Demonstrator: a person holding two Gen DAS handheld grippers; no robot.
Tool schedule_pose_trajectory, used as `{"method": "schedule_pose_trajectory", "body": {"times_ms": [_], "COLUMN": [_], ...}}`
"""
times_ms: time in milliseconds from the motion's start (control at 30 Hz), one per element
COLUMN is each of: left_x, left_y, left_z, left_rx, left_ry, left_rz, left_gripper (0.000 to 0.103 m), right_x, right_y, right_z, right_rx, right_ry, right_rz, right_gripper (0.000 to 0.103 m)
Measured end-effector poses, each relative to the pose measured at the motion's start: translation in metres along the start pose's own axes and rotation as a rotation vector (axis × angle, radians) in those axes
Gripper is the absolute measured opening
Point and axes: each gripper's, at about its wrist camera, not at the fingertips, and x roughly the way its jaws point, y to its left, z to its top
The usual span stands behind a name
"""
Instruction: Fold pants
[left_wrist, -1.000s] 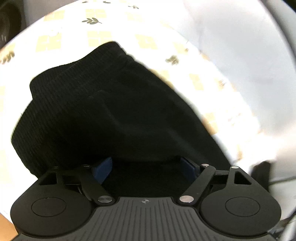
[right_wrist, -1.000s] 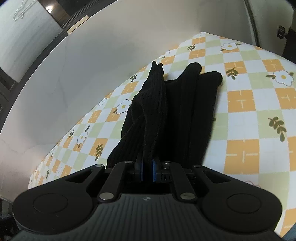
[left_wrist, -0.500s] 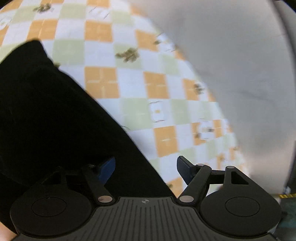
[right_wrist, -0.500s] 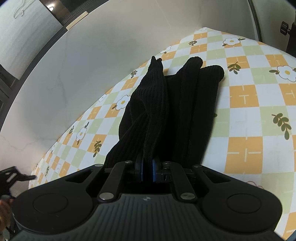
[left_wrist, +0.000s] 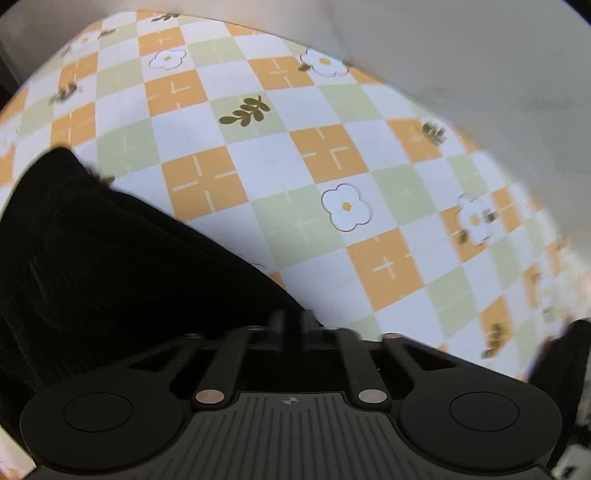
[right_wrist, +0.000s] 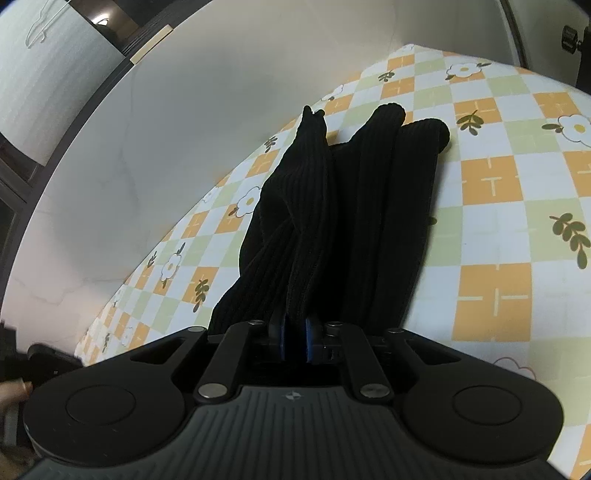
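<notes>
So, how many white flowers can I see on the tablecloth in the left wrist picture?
4 white flowers show clearly: two near the far edge, left and right; one mid-cloth; one blurred to its right. The black pants and edge blur may hide more.

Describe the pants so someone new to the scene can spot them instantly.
Start at the checked tablecloth, orange, green and white squares with flowers and leaves. The black ribbed pants lie bunched lengthwise on it, one end pinched in the right gripper. They are the only dark, ribbed thing on the bright cloth.
</notes>
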Motion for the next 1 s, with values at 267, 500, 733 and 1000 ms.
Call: {"method": "schedule_pose_trajectory", "body": {"times_ms": [267, 500, 733, 1000], "left_x": [-0.020, -0.021, -0.021, -0.027], "left_y": [0.071, 0.093, 0.112, 0.109], "left_z": [-0.045, -0.066, -0.073, -0.062], "left_rx": [-0.116, -0.205, -0.305, -0.374], "left_ry": [-0.035, -0.046, -0.032, 0.003], "left_rz": [-0.123, -0.181, -0.247, -0.299], "left_gripper": [0.001, 0.002, 0.003, 0.029], "right_x": [-0.003, 0.045, 0.010, -0.099], "right_y": [0.001, 0.018, 0.046, 0.092], "right_z": [0.040, 0.084, 0.104, 0.115], "right_rx": [-0.017, -0.140, -0.090, -0.200], "right_ry": [-0.041, 0.033, -0.055, -0.288], "right_rz": [-0.002, -0.081, 0.093, 0.431], "right_gripper": [0.036, 0.045, 0.010, 0.009]}}
